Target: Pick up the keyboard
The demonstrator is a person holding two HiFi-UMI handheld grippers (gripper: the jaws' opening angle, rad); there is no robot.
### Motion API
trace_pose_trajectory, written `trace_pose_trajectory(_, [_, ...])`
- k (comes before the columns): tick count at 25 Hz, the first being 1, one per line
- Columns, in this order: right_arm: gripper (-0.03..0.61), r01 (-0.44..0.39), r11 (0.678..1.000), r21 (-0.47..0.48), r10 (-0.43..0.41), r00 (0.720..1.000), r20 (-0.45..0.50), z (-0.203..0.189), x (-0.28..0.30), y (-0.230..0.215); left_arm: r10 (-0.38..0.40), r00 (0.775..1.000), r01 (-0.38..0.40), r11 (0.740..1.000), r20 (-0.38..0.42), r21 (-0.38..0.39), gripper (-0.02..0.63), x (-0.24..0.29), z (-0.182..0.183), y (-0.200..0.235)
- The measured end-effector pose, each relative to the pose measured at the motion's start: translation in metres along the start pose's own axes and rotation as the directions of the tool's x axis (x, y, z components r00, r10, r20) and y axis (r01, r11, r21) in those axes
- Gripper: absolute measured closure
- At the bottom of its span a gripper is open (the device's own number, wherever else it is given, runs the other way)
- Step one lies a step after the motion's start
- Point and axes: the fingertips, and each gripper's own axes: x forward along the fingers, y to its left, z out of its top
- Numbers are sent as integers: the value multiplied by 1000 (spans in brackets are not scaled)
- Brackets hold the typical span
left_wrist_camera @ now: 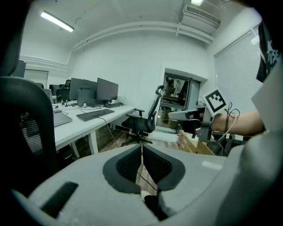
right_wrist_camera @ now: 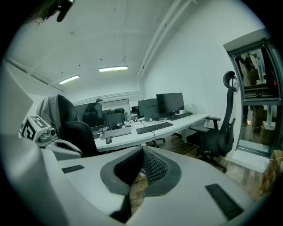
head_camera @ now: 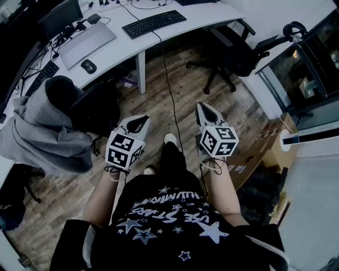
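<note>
Two grippers hang side by side in front of the person's waist, and neither holds anything. The left gripper (head_camera: 136, 125) and the right gripper (head_camera: 206, 112) each have their jaws pressed together, as each gripper's own view confirms. The keyboard (head_camera: 153, 23) lies on the white desk (head_camera: 212, 13), close to its front edge and well apart from both grippers, with open wooden floor between.

The task looks to be at its very start, with the approach not yet made. The next move would call for stepping up to the desk, spreading the jaws and bringing them to the keyboard's edges.

Only the head view shows the cable (head_camera: 168, 79) dropping from the keyboard over the front edge to the floor, where it could drag on a lift. The right gripper view adds the monitors (right_wrist_camera: 161, 103) standing behind the keyboard toward the desk's back edge.
</note>
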Motion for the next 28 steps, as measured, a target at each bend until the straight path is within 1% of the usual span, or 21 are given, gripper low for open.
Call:
trace_pose_trajectory(4, [576,10,1000,7,-10,1000,-3,-1,2,-1,-7,1000,8,1000,19,-19,584,-1,4,-1])
trace_pose_trajectory(11, [576,27,999,42,-27,1000,4,0,8,-17,-3,1000,4,1000,6,-24,584,10,7,6])
trace_pose_trajectory(13, [575,32,998,57,-32,999,10,1,11,-27,-1,1000,1,1000,5,-26,584,18,11,9])
trace_pose_trajectory(16, [575,32,994,104,-35,999,32,6,20,-45,13,1000,-13,1000,17,-24,581,35,22,17])
trace_pose_trajectory(20, [574,3,990,143,-12,998,64,20,44,-70,24,1000,-24,1000,16,-10,578,68,40,35])
trace_pose_trajectory(21, [574,-8,989,144,-1,998,65,24,51,-77,26,1000,-26,1000,12,-12,557,79,46,39])
trace_pose_trajectory(22, [574,-22,989,145,13,998,64,29,58,-84,25,1000,-25,1000,9,-14,492,90,52,42])
trace_pose_trajectory(23, [573,-38,988,146,29,998,60,33,65,-92,24,1000,-24,1000,4,-15,413,102,59,44])
trace_pose_trajectory(24, [556,-57,987,151,49,997,55,37,72,-100,24,1000,-24,1000,-1,-13,372,114,65,46])
trace_pose_trajectory(25, [486,-75,985,158,68,996,49,41,79,-108,27,1000,-27,1000,-5,-9,347,127,72,48])
trace_pose_trajectory(28, [403,-124,977,171,120,992,35,52,102,-132,43,999,-43,999,-10,-4,288,162,93,56])
